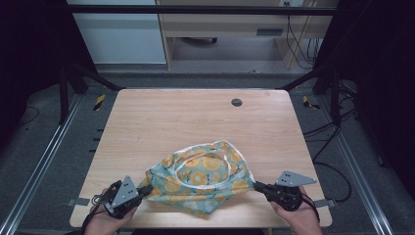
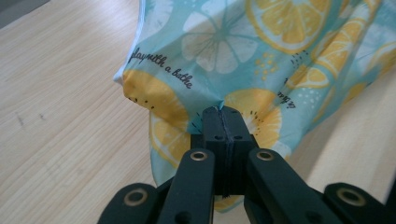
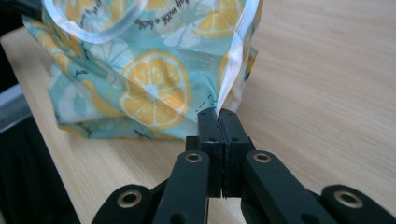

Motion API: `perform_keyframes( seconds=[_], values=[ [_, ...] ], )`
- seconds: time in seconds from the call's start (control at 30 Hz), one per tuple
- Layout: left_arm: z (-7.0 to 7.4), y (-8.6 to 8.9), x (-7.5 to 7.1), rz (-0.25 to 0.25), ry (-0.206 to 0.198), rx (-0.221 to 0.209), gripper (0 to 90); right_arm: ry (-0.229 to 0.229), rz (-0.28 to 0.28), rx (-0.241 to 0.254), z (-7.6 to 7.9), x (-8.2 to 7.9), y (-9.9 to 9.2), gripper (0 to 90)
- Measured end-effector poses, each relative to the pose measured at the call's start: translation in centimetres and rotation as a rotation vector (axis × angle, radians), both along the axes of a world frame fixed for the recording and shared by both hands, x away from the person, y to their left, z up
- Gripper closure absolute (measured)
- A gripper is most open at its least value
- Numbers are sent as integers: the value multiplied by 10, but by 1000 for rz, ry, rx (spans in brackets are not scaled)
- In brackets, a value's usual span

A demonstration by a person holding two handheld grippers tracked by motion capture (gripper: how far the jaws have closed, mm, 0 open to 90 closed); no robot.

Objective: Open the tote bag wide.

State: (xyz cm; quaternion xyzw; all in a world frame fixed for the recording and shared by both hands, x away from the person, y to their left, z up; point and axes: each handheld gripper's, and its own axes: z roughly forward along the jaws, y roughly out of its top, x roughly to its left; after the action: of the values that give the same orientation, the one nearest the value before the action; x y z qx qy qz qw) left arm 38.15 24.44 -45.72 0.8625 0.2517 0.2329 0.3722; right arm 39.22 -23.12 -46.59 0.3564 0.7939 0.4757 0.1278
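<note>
While both tongs pinch it, lemon-print cloth stretches left-right.

The high view looks forward and down from above the near edge of the table, taking in the whole top and the floor beyond. The left gripper view sits close behind the left gripper and faces right along its jaws; the right gripper view sits close behind the right gripper and faces left. All three share the lemon-print cloth and the wood around it.
</note>
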Motion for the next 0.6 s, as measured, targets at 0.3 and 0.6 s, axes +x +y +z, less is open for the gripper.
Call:
perform_keyframes(
  seconds=[0.3, 0.6],
  values=[
    [-12, -13, 21, 11, 27, 98, 900, 70, -19, -71, -12, 16, 8, 898],
    [-15, -17, 42, 58, 30, 88, 900, 94, -34, -87, -18, 33, 12, 897]
  ],
)
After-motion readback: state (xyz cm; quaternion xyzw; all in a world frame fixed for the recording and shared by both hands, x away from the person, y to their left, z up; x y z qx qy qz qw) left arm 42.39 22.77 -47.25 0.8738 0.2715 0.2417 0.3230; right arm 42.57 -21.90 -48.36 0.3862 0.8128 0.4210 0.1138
